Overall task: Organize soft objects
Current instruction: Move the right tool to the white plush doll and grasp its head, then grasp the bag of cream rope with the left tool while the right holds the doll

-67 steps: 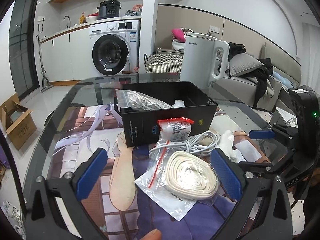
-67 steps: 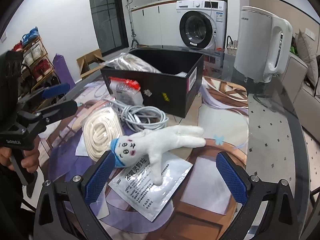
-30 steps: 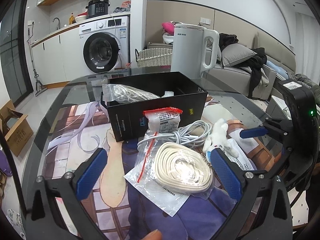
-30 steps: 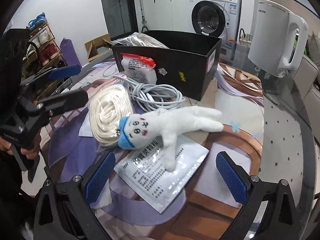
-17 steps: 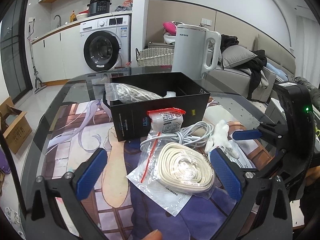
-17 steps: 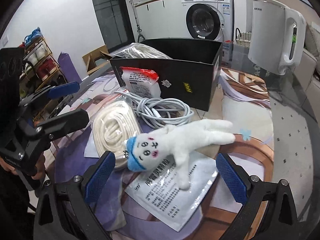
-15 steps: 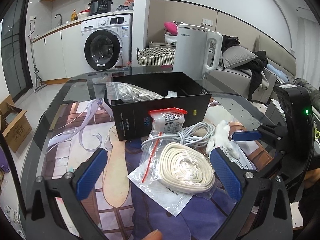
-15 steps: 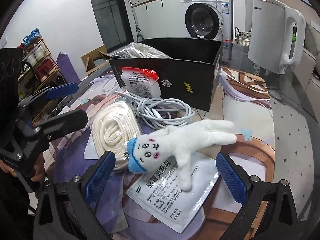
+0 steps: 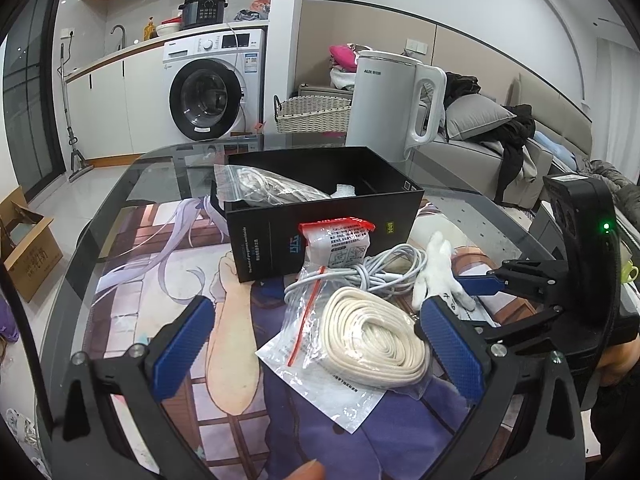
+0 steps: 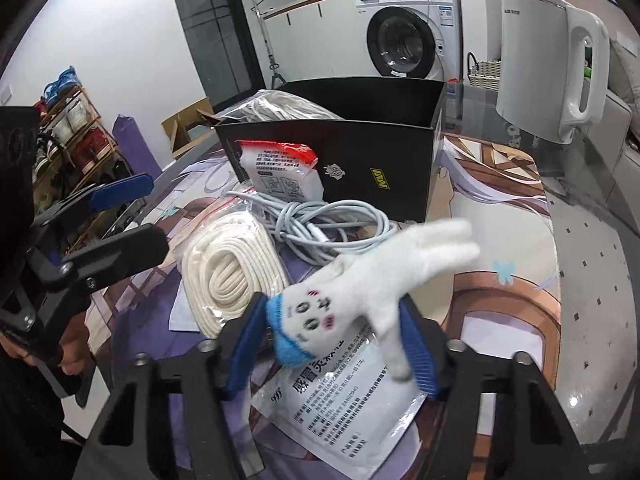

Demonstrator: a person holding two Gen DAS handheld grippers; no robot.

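Observation:
My right gripper (image 10: 334, 344) is shut on a white plush toy (image 10: 372, 280) with a blue cap, gripping its head; its legs point toward the black box (image 10: 380, 168). The toy also shows in the left wrist view (image 9: 438, 276), between the right gripper's fingers. My left gripper (image 9: 316, 344) is open and empty, hovering over a bagged coil of white rope (image 9: 372, 336). A grey cable bundle (image 10: 320, 228) and a red-topped white packet (image 10: 280, 172) lie against the box front. The box (image 9: 320, 200) holds a bagged cord (image 9: 264, 190).
A flat white medicine sachet (image 10: 340, 404) lies under the toy on the glass table (image 10: 592, 248). A white electric kettle (image 10: 548, 64) stands behind the box at the right. A washing machine (image 9: 216, 88) and a sofa (image 9: 500, 148) are beyond the table.
My right gripper has closed from wide open onto the plush toy's head and the toy has tilted up off the sachet. My left gripper stays open over the rope bag.

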